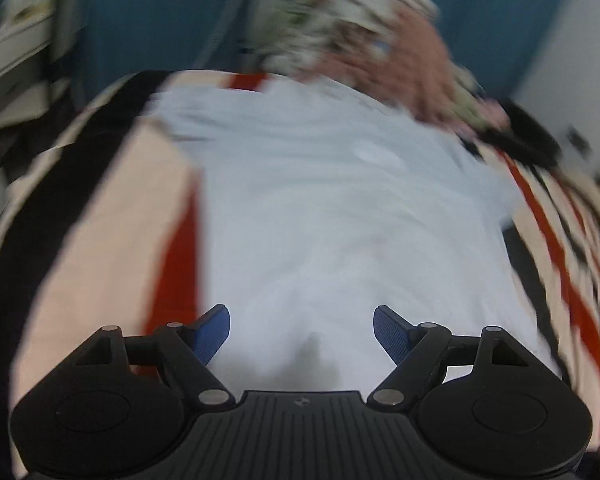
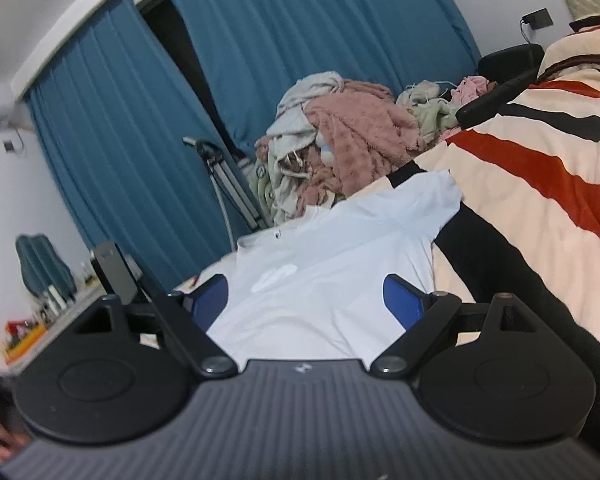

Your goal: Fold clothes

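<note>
Looking down past my left gripper, I see the striped blanket fall away at its dark left edge toward blurred white furniture, so open room on that side is short. My blue fingertips stand wide apart with nothing between them; they hang above the pale blue T-shirt, clear of the cloth. The T-shirt lies flat along the middle of the blanket, its hem end nearest me and its collar end far off, where a heap of clothes crowds the far edge. To the right of it the blanket runs on in red, black and cream stripes with free space. This view is smeared, and I can read no writing in it.

From my right gripper, the left side shows blue curtains, a cluttered shelf and a metal stand just past the bed's edge. The T-shirt spreads ahead of me, one short sleeve reaching right onto the blanket. A faint white chest mark and a tiny dark tag at the collar are too small to read. My right fingertips are also spread wide and grip nothing; the lower part of the T-shirt shows in the gap between them, but I cannot tell whether they touch it. Rightward the blanket rises, wide and unobstructed.
</note>
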`<state>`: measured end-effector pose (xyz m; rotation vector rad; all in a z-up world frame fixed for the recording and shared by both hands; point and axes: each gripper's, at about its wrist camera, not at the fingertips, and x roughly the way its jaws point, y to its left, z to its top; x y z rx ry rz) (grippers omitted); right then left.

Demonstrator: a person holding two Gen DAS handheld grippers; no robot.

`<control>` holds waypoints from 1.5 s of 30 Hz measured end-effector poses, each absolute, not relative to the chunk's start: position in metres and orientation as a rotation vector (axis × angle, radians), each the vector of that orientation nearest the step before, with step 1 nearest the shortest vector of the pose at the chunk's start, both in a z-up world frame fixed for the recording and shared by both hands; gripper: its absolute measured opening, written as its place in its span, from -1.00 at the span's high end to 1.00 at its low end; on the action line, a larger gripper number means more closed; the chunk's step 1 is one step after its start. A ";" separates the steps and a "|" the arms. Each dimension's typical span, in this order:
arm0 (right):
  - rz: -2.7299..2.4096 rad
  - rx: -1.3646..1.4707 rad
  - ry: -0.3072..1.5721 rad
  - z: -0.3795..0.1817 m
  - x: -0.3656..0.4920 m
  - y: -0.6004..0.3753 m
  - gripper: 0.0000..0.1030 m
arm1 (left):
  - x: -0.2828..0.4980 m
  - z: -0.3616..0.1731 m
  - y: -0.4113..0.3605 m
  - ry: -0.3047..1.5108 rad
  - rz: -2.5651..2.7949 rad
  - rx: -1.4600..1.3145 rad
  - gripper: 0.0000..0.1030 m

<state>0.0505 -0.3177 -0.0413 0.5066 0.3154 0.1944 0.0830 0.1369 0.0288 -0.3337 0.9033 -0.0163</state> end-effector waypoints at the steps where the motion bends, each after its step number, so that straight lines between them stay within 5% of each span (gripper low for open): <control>1: 0.202 0.511 0.323 -0.041 0.050 -0.317 -0.69 | 0.083 0.035 0.154 0.930 0.007 -0.398 -0.52; 8: 0.209 0.492 0.346 -0.034 0.041 -0.311 -0.69 | 0.074 0.042 0.226 0.924 0.002 -0.633 -0.49; 14: 0.215 0.465 0.356 -0.031 0.033 -0.311 -0.68 | 0.040 -0.048 0.204 0.966 -0.111 -0.806 -0.34; 18: 0.225 0.531 0.383 -0.036 0.037 -0.321 -0.68 | 0.019 -0.109 0.185 1.040 -0.140 -0.859 0.04; 23: 0.235 0.543 0.406 -0.040 0.038 -0.321 -0.68 | 0.000 -0.128 0.173 0.978 -0.178 -0.855 0.20; 25: 0.235 0.534 0.411 -0.040 0.039 -0.319 -0.68 | 0.001 -0.126 0.168 0.993 -0.175 -0.805 0.79; 27: 0.236 0.528 0.412 -0.040 0.039 -0.318 -0.68 | 0.002 -0.122 0.168 0.999 -0.173 -0.771 0.94; 41: 0.221 0.524 0.423 -0.042 0.042 -0.316 -0.68 | -0.024 -0.074 0.215 0.892 -0.125 -0.592 0.95; 44: 0.217 0.495 0.418 -0.041 0.041 -0.312 -0.68 | -0.025 -0.061 0.218 0.869 -0.112 -0.527 0.53; 45: 0.216 0.486 0.414 -0.040 0.040 -0.312 -0.68 | -0.025 -0.054 0.221 0.857 -0.105 -0.504 0.21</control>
